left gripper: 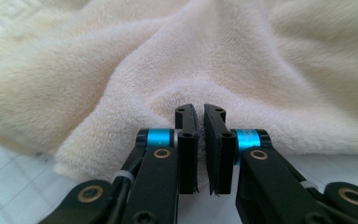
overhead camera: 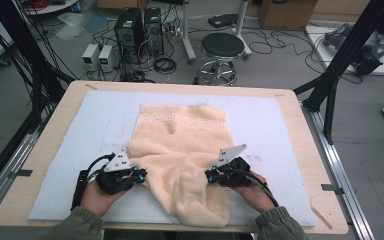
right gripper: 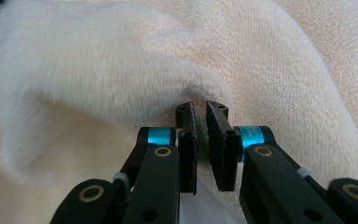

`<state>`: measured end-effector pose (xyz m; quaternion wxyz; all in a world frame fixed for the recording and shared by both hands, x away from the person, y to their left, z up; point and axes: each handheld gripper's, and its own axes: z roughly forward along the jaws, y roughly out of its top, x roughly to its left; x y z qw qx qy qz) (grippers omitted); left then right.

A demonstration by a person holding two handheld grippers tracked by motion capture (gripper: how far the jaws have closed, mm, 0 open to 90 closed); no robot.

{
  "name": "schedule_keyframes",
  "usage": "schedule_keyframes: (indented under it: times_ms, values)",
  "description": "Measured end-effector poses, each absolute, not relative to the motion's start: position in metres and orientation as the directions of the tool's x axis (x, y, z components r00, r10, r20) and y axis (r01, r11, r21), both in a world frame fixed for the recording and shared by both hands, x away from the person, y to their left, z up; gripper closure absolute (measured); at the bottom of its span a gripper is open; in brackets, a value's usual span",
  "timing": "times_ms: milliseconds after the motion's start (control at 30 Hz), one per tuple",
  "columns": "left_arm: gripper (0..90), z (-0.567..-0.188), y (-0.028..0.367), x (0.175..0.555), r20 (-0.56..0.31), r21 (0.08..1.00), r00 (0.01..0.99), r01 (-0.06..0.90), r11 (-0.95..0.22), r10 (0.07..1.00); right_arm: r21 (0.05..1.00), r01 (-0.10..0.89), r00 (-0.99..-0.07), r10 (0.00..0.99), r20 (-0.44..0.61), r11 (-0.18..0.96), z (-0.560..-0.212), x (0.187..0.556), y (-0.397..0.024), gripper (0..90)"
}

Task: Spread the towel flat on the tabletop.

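Observation:
A cream towel (overhead camera: 180, 150) lies rumpled on the pale mat (overhead camera: 105, 120), its far edge flat with a woven border and its near part bunched toward the table's front. My left gripper (overhead camera: 142, 174) grips the towel's left edge. In the left gripper view the jaws (left gripper: 200, 109) stand almost together, pinching a raised fold of towel (left gripper: 168, 56) at their tips. My right gripper (overhead camera: 209, 175) bites the towel from the right side. Its jaws (right gripper: 200, 108) are likewise nearly together on a pulled-up ridge of the towel (right gripper: 284, 70). A hand holds each gripper.
The mat covers most of a wooden table (overhead camera: 290, 107). Beyond the far edge stand a round stool (overhead camera: 222, 47), computer towers (overhead camera: 130, 25) and tangled cables on the floor. A black frame strut (overhead camera: 340, 60) rises at the right.

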<state>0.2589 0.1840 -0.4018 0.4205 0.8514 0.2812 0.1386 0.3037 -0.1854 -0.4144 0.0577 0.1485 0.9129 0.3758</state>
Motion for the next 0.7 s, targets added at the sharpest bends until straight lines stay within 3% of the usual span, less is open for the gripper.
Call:
schedule_keyframes:
  times_ms: [300, 467, 700]
  values:
    - [84.4, -0.354, 0.197, 0.226, 0.061, 0.822, 0.814, 0.287, -0.492, 0.577, 0.763, 0.168, -0.957, 0.289, -0.026, 0.624, -0.375, 0.267, -0.207, 83.3]
    - [84.5, -0.36, 0.196, 0.274, 0.06, 0.817, 0.761, 0.334, -0.47, 0.645, 0.749, 0.2, -0.93, 0.363, -0.058, 0.632, -0.367, 0.293, -0.202, 83.4]
    - [84.4, -0.395, 0.194, 0.35, 0.001, 0.783, 0.637, 0.479, -0.397, 0.771, 0.713, 0.348, -0.858, 0.514, -0.019, 0.608, -0.39, 0.367, -0.189, 83.2]
